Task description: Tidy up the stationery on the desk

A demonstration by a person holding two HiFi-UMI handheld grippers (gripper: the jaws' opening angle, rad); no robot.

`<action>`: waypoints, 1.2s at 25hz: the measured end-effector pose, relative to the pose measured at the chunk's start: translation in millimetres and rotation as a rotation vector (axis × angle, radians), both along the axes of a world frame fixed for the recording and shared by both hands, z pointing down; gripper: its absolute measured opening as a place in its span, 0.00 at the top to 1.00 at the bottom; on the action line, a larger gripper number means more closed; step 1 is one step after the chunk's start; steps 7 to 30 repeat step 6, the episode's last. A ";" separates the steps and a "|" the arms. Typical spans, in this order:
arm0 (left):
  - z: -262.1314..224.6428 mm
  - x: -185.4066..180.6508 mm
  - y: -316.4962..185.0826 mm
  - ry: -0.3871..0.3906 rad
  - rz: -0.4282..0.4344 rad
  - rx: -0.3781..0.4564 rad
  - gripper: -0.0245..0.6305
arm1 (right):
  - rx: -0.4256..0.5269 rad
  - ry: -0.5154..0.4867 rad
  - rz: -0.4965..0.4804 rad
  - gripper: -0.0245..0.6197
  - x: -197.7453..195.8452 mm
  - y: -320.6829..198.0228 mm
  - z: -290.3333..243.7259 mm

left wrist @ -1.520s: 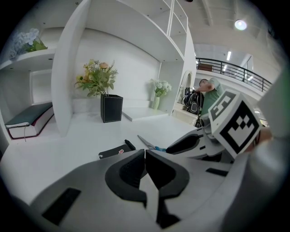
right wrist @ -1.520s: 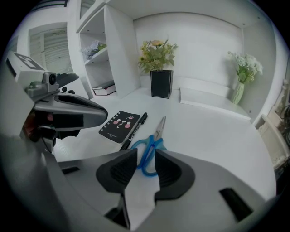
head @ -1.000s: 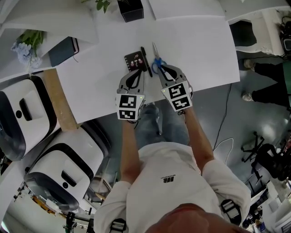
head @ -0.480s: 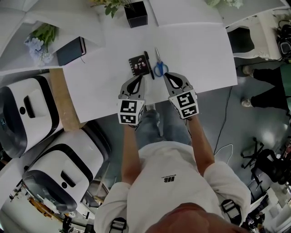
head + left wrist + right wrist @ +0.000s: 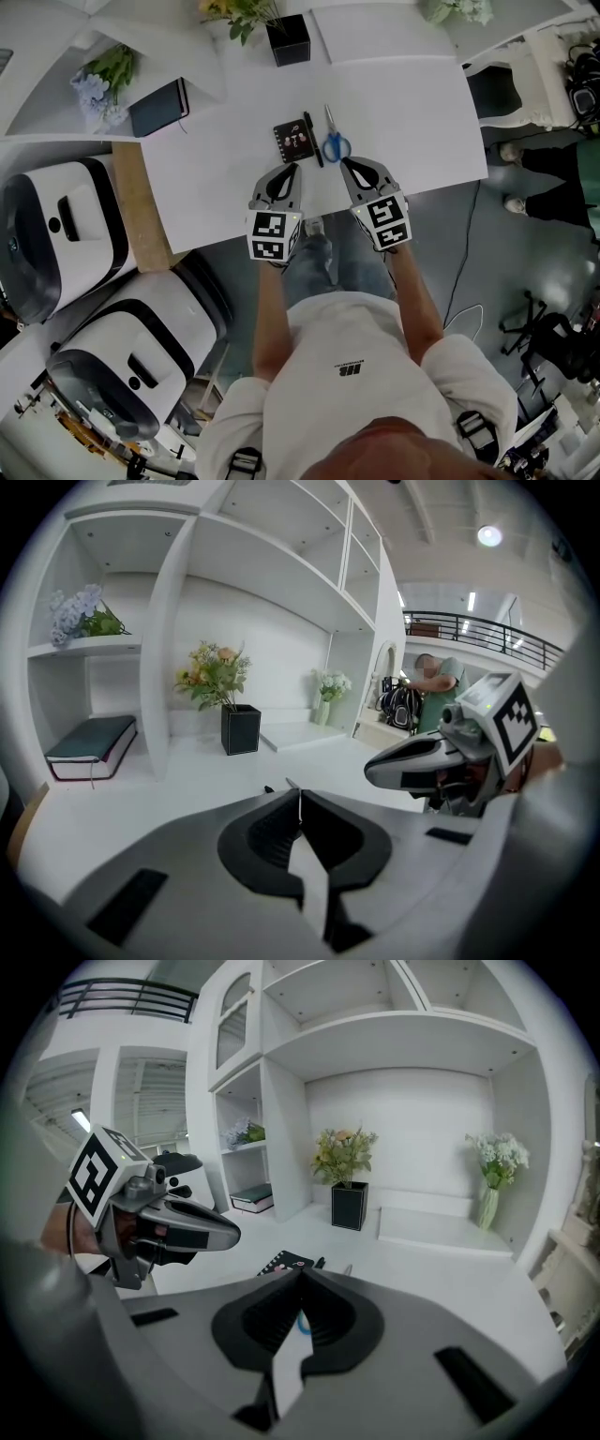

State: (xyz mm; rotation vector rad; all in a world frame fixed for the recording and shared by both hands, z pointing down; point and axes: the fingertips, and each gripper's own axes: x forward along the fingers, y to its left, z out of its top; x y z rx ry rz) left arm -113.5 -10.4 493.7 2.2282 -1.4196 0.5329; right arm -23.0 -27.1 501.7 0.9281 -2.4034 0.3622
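While its jaws are sitting pressed together on nothing, the left gripper (image 5: 292, 169) is hovering near the centre of the head view, and the right gripper (image 5: 344, 162), likewise closed and empty, is hanging just to its right. Directly above their tips in the frame, a small black notebook (image 5: 293, 141), a black pen (image 5: 312, 139) and blue-handled scissors (image 5: 333, 141) are lying side by side on the white desk (image 5: 216, 164). Farther up, a black planter (image 5: 291, 39) is standing; a dark book (image 5: 157, 107) is lying at upper left.

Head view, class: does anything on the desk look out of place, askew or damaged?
Only the loose stationery: a black notebook, black pen and blue-handled scissors lie side by side on the desk, not put away. Nothing looks spilled or damaged.
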 end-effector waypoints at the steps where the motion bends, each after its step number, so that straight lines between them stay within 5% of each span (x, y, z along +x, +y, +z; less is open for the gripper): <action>1: -1.2 -0.4 0.7 0.001 0.001 0.003 0.96 | 0.001 -0.001 -0.001 0.97 -1.1 1.3 -1.4; 30: -3.8 -2.3 3.7 0.007 0.004 0.012 0.96 | 0.016 0.001 0.007 0.97 -2.2 3.8 -4.1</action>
